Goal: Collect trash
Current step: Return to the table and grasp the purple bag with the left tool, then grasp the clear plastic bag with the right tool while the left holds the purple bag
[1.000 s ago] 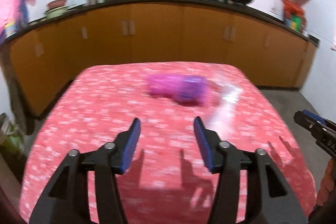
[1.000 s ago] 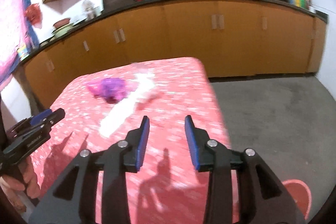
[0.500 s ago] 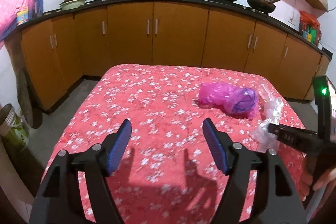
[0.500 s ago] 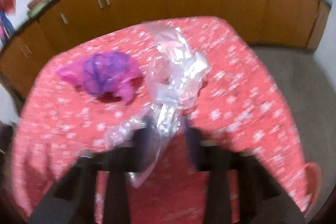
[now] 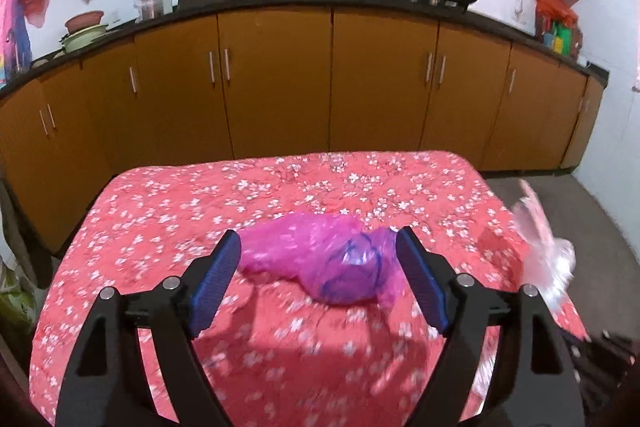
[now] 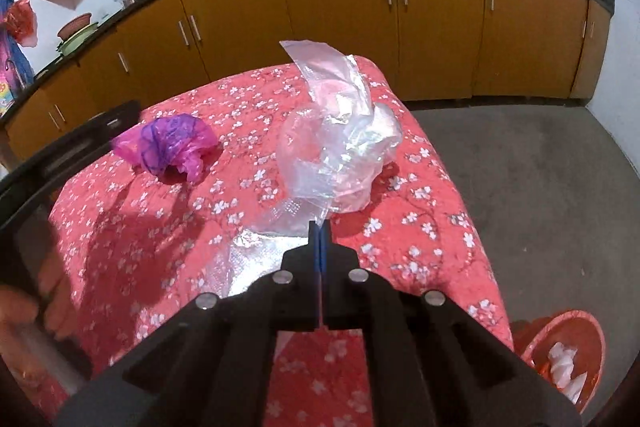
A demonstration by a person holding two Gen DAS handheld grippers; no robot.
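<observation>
A crumpled pink plastic bag (image 5: 320, 263) with purple inside lies on the red flowered table (image 5: 168, 219); it also shows in the right wrist view (image 6: 168, 143). My left gripper (image 5: 320, 283) is open, its blue pads on either side of the bag. My right gripper (image 6: 320, 239) is shut on a clear plastic bag (image 6: 336, 147) and holds it up over the table's right part. The clear bag shows blurred at the right in the left wrist view (image 5: 548, 255).
A red bin (image 6: 560, 355) with white trash in it stands on the floor at the table's right front corner. Orange cabinets (image 5: 280, 83) under a black counter run along the far wall. Grey floor (image 6: 540, 179) lies to the right.
My left gripper has moved right and forward so its open jaws now flank the pink bag. My right gripper has shut on the clear bag and lifted it.
</observation>
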